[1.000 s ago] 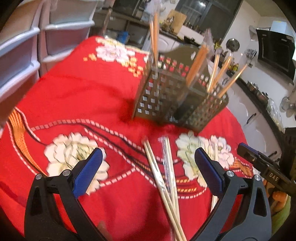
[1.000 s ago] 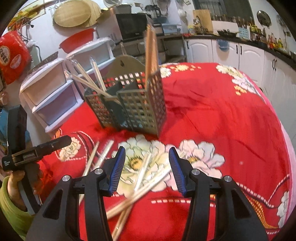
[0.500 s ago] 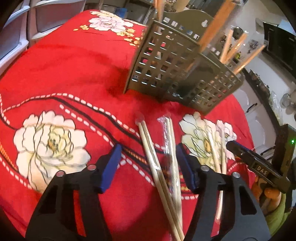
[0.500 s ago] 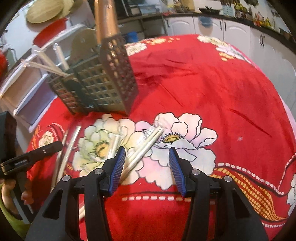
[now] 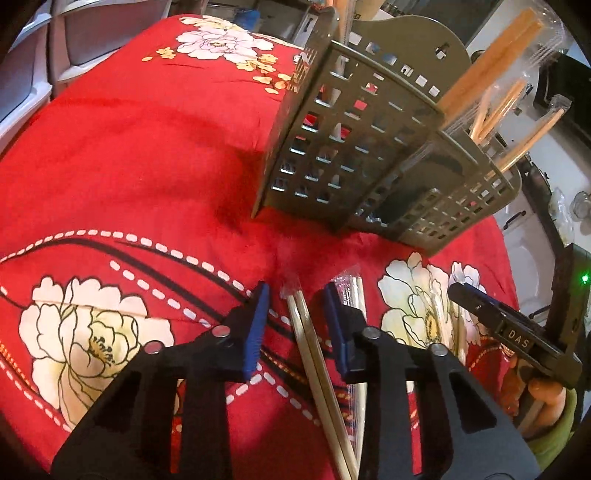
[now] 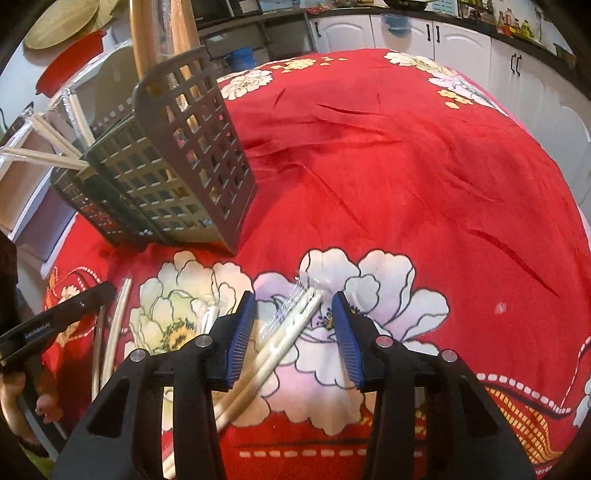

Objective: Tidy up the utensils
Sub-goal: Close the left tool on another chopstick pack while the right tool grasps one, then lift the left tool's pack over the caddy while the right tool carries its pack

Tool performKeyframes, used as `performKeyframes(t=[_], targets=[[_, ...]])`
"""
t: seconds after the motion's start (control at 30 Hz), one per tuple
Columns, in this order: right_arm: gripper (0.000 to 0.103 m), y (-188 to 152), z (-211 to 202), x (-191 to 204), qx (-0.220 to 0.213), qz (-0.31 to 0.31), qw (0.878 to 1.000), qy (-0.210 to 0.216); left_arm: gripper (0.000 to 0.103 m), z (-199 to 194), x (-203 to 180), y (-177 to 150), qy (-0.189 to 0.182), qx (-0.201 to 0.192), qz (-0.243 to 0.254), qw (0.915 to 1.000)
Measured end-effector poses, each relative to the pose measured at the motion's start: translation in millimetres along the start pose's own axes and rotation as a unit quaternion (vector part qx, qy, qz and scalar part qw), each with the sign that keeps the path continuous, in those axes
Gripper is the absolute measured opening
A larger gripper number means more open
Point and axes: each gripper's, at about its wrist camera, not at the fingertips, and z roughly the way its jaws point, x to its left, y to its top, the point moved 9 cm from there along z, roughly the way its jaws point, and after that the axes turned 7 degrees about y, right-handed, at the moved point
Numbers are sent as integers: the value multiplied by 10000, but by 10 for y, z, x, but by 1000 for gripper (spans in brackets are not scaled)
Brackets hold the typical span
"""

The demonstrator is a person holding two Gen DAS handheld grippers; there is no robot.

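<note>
Wrapped pairs of pale chopsticks lie on the red flowered cloth in front of a grey grid utensil holder (image 5: 351, 147) (image 6: 184, 166) that has several chopsticks standing in it. My left gripper (image 5: 297, 325) straddles one wrapped pair (image 5: 314, 354). Its jaws are closing, and a gap still shows on both sides of the pair. Just right of it lies another wrapped pair (image 5: 356, 295). My right gripper (image 6: 293, 336) is closing around a wrapped pair (image 6: 295, 321) on the white flower. Those chopsticks lie near its left pad (image 6: 242, 332), which does not press on them.
The red tablecloth (image 6: 406, 166) covers a round table that drops away at the right. White plastic drawers (image 5: 33, 55) stand beyond the left edge, with kitchen cabinets (image 6: 461, 33) behind. More chopsticks (image 6: 110, 332) lie at the left, beside the other gripper's black finger (image 6: 55, 321).
Both grippers came down and forward onto the chopsticks, and the holder now looms larger. The left jaws narrowed a lot, from wide apart to close around one pair. The right jaws narrowed slightly.
</note>
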Motion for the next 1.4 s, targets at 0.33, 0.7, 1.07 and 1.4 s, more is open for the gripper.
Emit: performKeyframes(t=[0.33,0.7,1.07,1.4], targets=[[13,105,48,-67,-19,100,9998,161,5,-54,37,56,-136,-28,-122,9998],[6,262,-338,391,-459,-339,9949,828,4,-553,46,249,-266,-627,-78,9976],[5,527,-1097,995,-1268,-1139,9773,1259,2,-1157,-31,612,-463,-1330,-63,9900],[5,782,-1511,1305,-1833,-1504,9611,1415,2,-1703,-157,869,-642,-1919,28,9793]])
